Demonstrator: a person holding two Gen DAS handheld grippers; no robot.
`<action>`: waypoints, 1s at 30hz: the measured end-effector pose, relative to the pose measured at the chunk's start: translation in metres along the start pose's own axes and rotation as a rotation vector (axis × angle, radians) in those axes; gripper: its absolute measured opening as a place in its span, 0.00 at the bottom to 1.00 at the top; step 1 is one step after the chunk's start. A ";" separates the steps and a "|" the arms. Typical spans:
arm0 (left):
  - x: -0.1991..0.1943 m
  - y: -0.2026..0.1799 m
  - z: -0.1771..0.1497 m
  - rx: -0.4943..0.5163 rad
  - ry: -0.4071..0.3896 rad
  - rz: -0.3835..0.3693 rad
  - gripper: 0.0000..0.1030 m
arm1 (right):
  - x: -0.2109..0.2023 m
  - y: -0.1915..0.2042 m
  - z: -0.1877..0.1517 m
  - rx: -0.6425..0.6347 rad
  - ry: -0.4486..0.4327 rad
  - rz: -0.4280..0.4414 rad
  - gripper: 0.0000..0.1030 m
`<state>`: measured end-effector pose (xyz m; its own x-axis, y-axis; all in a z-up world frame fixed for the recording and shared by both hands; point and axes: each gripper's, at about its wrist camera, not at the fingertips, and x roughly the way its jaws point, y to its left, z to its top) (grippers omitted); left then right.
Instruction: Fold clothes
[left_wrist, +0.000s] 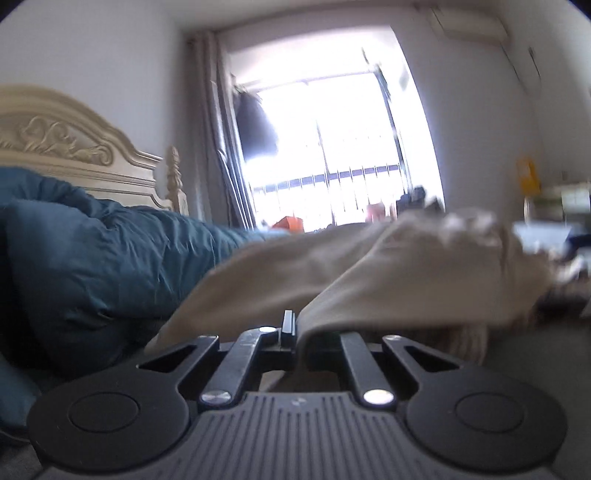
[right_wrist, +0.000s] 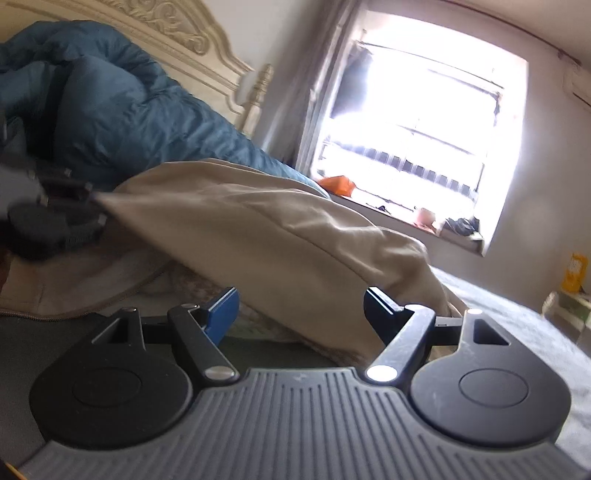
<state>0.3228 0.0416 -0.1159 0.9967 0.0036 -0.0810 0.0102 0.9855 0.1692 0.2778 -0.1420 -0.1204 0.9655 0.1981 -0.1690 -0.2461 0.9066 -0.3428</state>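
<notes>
Left gripper (left_wrist: 288, 328): jaws closed, pinching the beige garment (left_wrist: 332, 273) | Right gripper (right_wrist: 299, 308): jaws wide apart, holding nothing, beside the garment's lower fold | Garment: draped on the bed (right_wrist: 517, 332), in front of the blue duvet (right_wrist: 122, 107)

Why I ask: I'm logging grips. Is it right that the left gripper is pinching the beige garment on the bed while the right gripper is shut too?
Not quite. The right gripper is open, as the right wrist view shows. The left gripper does pinch the beige garment.
</notes>
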 end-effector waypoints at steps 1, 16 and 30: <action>-0.006 0.002 0.005 -0.012 -0.029 0.000 0.05 | 0.002 0.007 0.001 -0.020 -0.010 0.012 0.72; -0.041 0.003 0.010 -0.041 -0.153 -0.074 0.08 | 0.077 0.022 0.033 -0.130 -0.080 -0.396 0.15; -0.034 -0.011 -0.015 0.071 -0.099 0.008 0.03 | -0.002 -0.034 0.099 0.029 -0.269 -0.463 0.01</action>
<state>0.2879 0.0335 -0.1294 0.9998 -0.0092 0.0169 0.0048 0.9711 0.2385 0.2930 -0.1363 -0.0171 0.9611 -0.1401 0.2379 0.2097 0.9311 -0.2986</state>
